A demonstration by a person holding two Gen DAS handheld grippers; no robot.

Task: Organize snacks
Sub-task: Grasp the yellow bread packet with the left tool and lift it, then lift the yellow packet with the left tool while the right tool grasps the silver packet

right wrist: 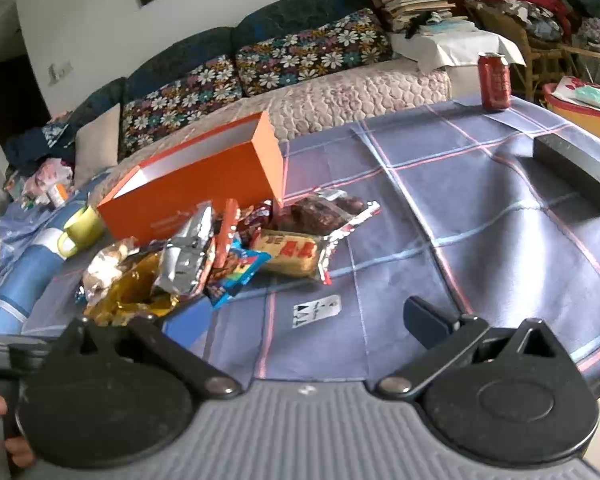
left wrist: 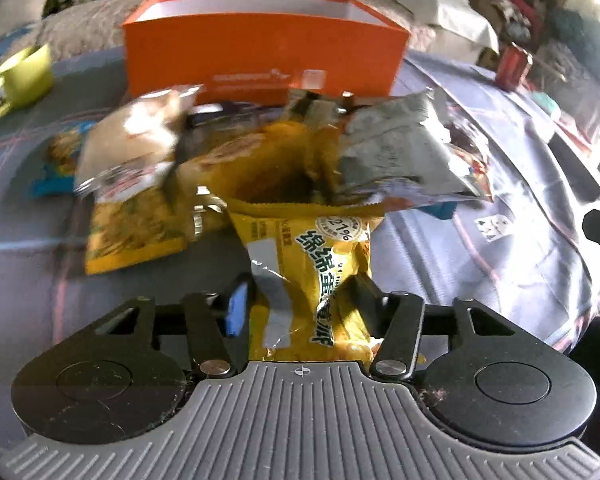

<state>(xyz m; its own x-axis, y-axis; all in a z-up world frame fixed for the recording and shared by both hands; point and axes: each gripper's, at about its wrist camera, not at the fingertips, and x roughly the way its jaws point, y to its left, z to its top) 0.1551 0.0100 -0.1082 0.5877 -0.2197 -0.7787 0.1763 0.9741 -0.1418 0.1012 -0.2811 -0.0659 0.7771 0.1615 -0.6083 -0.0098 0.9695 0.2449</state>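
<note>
A yellow snack packet (left wrist: pixel 320 256) with green lettering lies at the near edge of a pile of several snack packets (left wrist: pixel 260 152) on the plaid tablecloth. My left gripper (left wrist: pixel 300 298) is shut on the packet's near end, one pad against each side. Behind the pile stands an open orange box (left wrist: pixel 260 60), empty as far as I can see. In the right wrist view the same pile of snack packets (right wrist: pixel 228 256) lies in front of the orange box (right wrist: pixel 196 188). My right gripper (right wrist: pixel 300 320) is open over bare cloth, to the right of the pile, holding nothing.
A green mug (right wrist: pixel 80 228) stands left of the orange box. A red can (right wrist: pixel 494 80) stands at the table's far right corner, and a dark flat box (right wrist: pixel 576 168) lies near the right edge. A sofa (right wrist: pixel 340 96) runs behind the table.
</note>
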